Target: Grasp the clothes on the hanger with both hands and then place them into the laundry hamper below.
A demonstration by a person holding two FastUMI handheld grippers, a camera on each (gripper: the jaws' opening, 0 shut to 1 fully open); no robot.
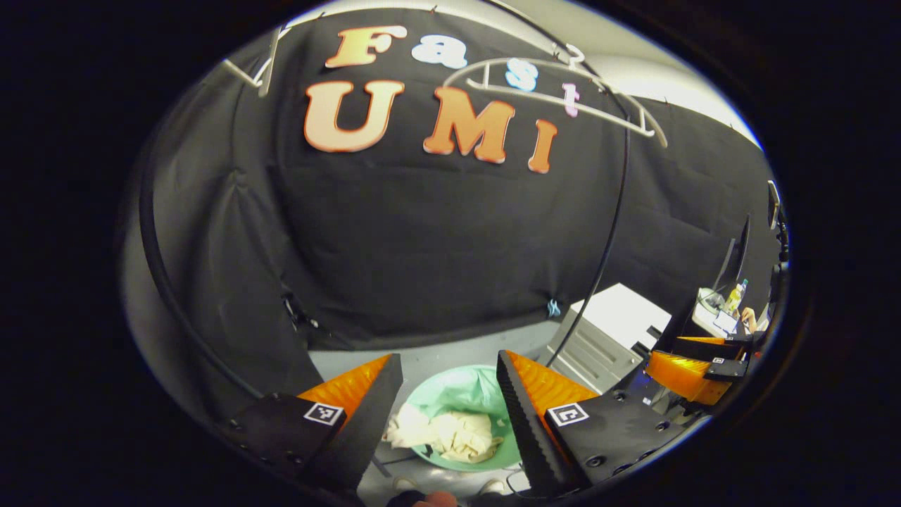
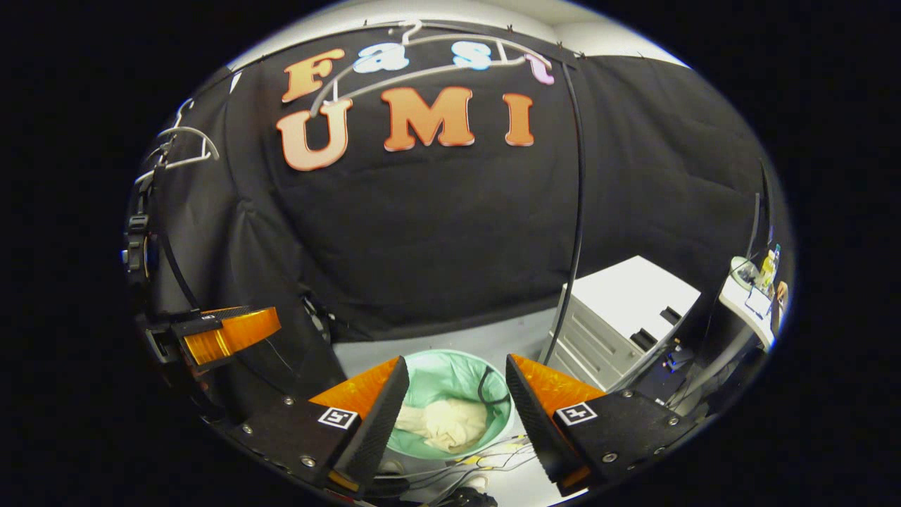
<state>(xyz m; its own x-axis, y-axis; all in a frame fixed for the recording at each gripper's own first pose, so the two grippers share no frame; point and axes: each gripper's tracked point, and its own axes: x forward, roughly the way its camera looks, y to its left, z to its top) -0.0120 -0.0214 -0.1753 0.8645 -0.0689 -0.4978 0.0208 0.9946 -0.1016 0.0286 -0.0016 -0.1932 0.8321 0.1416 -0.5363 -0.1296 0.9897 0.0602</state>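
The cream clothes (image 1: 450,433) lie bunched inside the green laundry hamper (image 1: 436,398), which stands on the grey floor (image 1: 450,355) below and between the spread fingers of the left gripper (image 1: 450,415); part of the cloth drapes toward the hamper's near rim on the side of that gripper's left finger. In the right gripper view the same clothes (image 2: 443,422) sit low in the hamper (image 2: 450,373), again framed between the fingers of the right gripper (image 2: 454,415), whose jaws stand wide apart with nothing held. The left gripper's jaws are likewise parted and empty. Above and ahead of both pairs of jaws an empty white hanger (image 2: 422,67) hangs from the top of the booth; in the left gripper view it (image 1: 563,91) sits up and to the right of the jaws. A thin black cable (image 2: 574,211) drops past the hanger toward the floor. To the right of the jaws stands a white cabinet (image 2: 619,317), and farther right what looks like a desk (image 2: 753,296) with small items, too distorted to make out
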